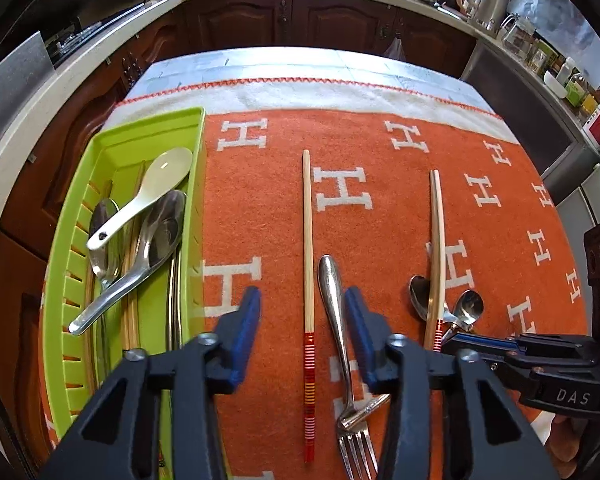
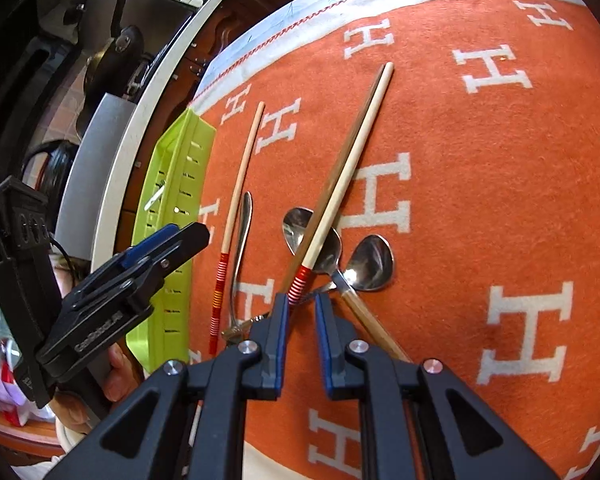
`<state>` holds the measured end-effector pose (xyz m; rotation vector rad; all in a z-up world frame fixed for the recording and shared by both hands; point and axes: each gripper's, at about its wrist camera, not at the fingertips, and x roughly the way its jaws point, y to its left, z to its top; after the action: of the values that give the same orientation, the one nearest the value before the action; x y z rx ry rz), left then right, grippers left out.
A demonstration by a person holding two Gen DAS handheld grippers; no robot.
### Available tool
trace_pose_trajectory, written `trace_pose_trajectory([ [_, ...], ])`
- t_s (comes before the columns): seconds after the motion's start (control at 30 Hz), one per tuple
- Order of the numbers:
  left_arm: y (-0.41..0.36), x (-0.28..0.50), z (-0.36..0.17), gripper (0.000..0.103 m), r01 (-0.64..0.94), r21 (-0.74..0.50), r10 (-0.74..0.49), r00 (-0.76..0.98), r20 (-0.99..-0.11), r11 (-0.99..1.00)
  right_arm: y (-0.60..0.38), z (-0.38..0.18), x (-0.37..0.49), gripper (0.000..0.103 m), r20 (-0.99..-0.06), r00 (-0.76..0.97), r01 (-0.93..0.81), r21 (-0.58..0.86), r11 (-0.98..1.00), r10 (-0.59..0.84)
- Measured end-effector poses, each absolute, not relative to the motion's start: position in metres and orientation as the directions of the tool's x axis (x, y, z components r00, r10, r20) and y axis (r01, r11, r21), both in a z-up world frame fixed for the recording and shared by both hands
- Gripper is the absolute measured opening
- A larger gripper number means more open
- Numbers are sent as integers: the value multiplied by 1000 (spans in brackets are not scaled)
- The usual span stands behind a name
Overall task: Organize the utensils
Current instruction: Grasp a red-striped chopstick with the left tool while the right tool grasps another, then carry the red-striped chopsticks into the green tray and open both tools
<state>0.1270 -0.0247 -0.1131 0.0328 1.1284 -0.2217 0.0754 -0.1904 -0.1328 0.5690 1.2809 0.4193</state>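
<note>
A green tray (image 1: 112,148) is sitting at the table's left, holding spoons. The left hand-held gripper (image 1: 302,312) is hovering with fingers spread, straddling a chopstick (image 1: 308,248) and a fork (image 1: 340,320) lying on the orange cloth (image 1: 380,152). The right hand-held gripper (image 2: 302,304) is standing slightly parted at a second chopstick (image 2: 348,152) crossing two spoons (image 2: 374,262).

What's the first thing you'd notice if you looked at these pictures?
The bright orange blanket with big white H letters covers the table. On its left edge sits a lime-green tray piled with spoons, a white spoon on top. Loose on the blanket lie two red-striped chopsticks, one by a fork, the other across two small spoons.
</note>
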Motion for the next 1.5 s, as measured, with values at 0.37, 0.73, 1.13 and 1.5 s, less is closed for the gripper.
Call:
trace_pose_trajectory([
  [0.37,-34,143,-137,17,199,-46,-115,353,-928,979,-175,-132,82,17,-808,238,38,563,826,540],
  [0.73,-35,142,-137,17,207,-46,-123,374,-919,977,-178,-129,82,6,-843,245,18,498,867,479],
  [1.13,-21,133,-135,3,142,-175,-217,388,-896,974,-190,-122,73,6,-777,285,6,587,810,561],
  [1.5,11,98,-53,3,167,-218,-272,487,-830,962,-188,-94,58,6,-728,314,-34,633,773,610],
])
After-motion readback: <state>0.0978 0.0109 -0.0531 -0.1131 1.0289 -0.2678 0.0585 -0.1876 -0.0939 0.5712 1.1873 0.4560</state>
